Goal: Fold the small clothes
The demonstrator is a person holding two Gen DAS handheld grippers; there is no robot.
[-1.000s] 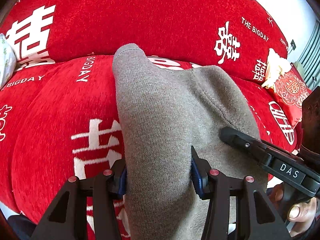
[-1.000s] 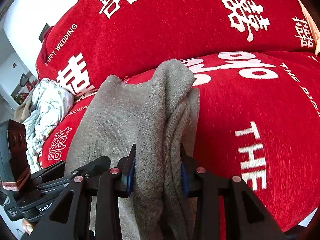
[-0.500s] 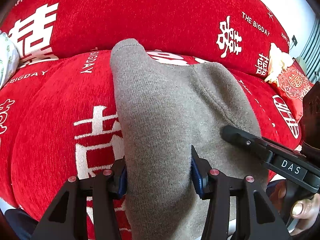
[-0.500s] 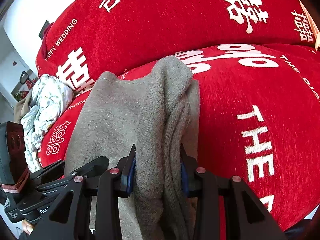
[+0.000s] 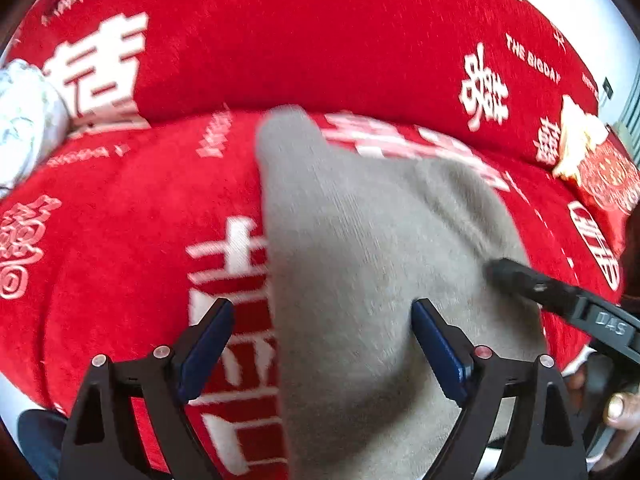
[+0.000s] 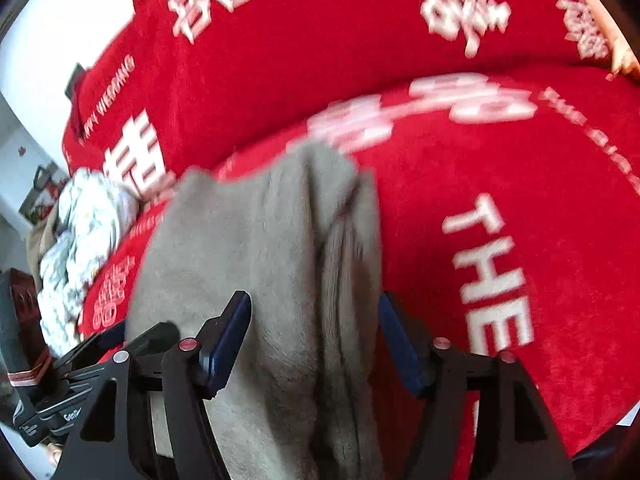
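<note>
A grey knit garment (image 5: 360, 260) lies folded lengthwise on the red sofa seat (image 5: 120, 260). My left gripper (image 5: 320, 344) is open, its blue pads apart on either side of the garment's near end. The right gripper's black finger (image 5: 520, 280) shows at that view's right edge. In the right wrist view the same grey garment (image 6: 280, 260) runs away from me in bunched layers. My right gripper (image 6: 316, 340) is open too, pads apart around the cloth. The left gripper (image 6: 100, 360) shows low at that view's left.
The red sofa cover with white lettering (image 6: 480, 240) fills both views, with its backrest (image 5: 320, 40) behind. A white patterned cloth pile (image 6: 80, 240) lies at the left end. A red and gold cushion (image 5: 608, 176) sits at the far right.
Both grippers have opened and let go of the grey garment, which now rests on the seat. Both views are blurred by motion and the grippers have drawn back slightly.
</note>
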